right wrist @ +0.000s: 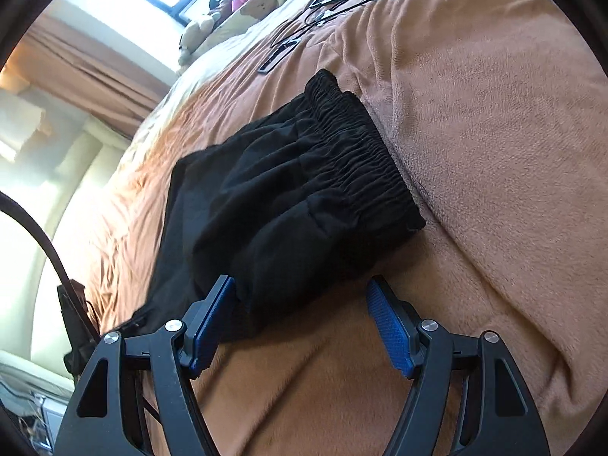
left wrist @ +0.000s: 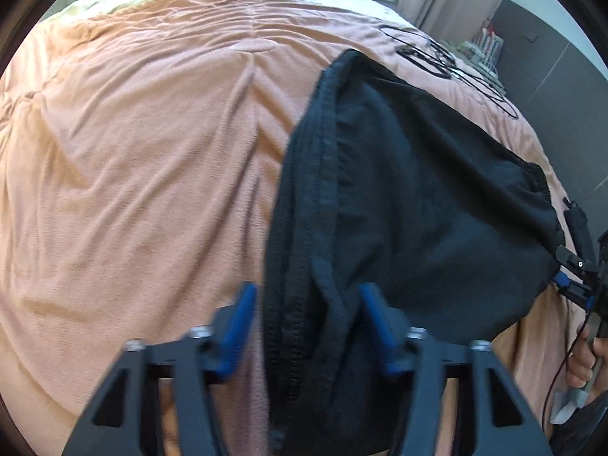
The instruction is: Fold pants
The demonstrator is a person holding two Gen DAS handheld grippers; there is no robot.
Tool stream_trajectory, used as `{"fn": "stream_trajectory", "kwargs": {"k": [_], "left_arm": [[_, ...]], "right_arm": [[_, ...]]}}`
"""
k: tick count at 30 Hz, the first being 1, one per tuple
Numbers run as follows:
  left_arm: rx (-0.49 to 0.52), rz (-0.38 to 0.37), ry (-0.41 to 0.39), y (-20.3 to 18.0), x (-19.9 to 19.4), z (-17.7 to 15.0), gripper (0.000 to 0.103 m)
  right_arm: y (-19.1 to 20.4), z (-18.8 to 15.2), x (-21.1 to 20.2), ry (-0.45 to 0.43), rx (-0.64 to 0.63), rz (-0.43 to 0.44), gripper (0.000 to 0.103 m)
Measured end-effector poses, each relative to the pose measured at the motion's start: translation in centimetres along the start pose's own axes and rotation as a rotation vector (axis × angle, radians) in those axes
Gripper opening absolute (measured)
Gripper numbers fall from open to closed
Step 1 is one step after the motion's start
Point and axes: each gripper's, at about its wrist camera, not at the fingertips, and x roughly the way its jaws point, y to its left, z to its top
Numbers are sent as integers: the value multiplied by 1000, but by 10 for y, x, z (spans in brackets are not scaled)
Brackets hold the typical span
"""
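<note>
Two grippers work one pair of black pants (left wrist: 399, 197) on a peach blanket (left wrist: 133, 152). Nearest in the left wrist view, the left gripper (left wrist: 306, 326) has a thick bunched fold of the fabric between its blue pads (left wrist: 237, 326); one pad touches the cloth, the other stands just clear, so the jaws are apart with the fold between them. Beyond, the pants lie folded in layers, stitched seam edges stacked along the left side. The right gripper (right wrist: 302, 323) hovers with jaws spread wide, one pad over the fabric's near edge, nothing clamped. Farther off, the gathered elastic waistband (right wrist: 361, 152) lies against a raised fold of blanket. Black cables (right wrist: 330, 3) lie farther back.
</note>
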Motion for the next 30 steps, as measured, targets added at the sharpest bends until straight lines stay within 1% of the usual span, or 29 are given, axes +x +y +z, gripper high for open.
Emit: {"fn": "stream_trajectory", "kwargs": {"k": [1,2,3,4,7,9,10,11,13,16,19,21,25,30], "left_arm": [[-17,5,1,5,-2,2,25],[-39,-8,0,10,-5,2,18],[-61,-27,-2,15,-8,3,16],[-75,-35,-5,18,-11,3,16],[-101,-66,0,22,-18,0,17],[-122,-97,14,23,-20,-3,19],[-128,-119,25,23,-21,-5,25],[-129,-131,30,22,-21,-7,37],[-136,-150,40,22,-21,-10,51],[-145,-154,60,23,-19,-14,51],[-175,-204,79,28,-17,-17,52],[-179,-205,85,30,-17,-19,52],[-169,-214,73,31,-13,-17,52],[-188,-257,25,38,-3,-7,52]], "right_arm": [[-1,1,1,-5,1,1,70],[-2,2,1,-11,4,2,70],[-3,2,2,-15,7,-1,66],[-4,3,3,-18,13,-6,64],[-3,1,4,-18,34,5,63],[-2,-1,2,-11,37,14,63],[-3,-1,0,-9,42,23,63],[-4,-1,0,-3,47,31,63],[-7,0,1,6,57,47,63],[-10,1,3,14,65,64,63],[-13,2,6,19,65,76,63],[-14,4,8,17,64,80,63],[-17,5,12,2,65,89,63],[-17,6,15,-18,65,96,63]]}}
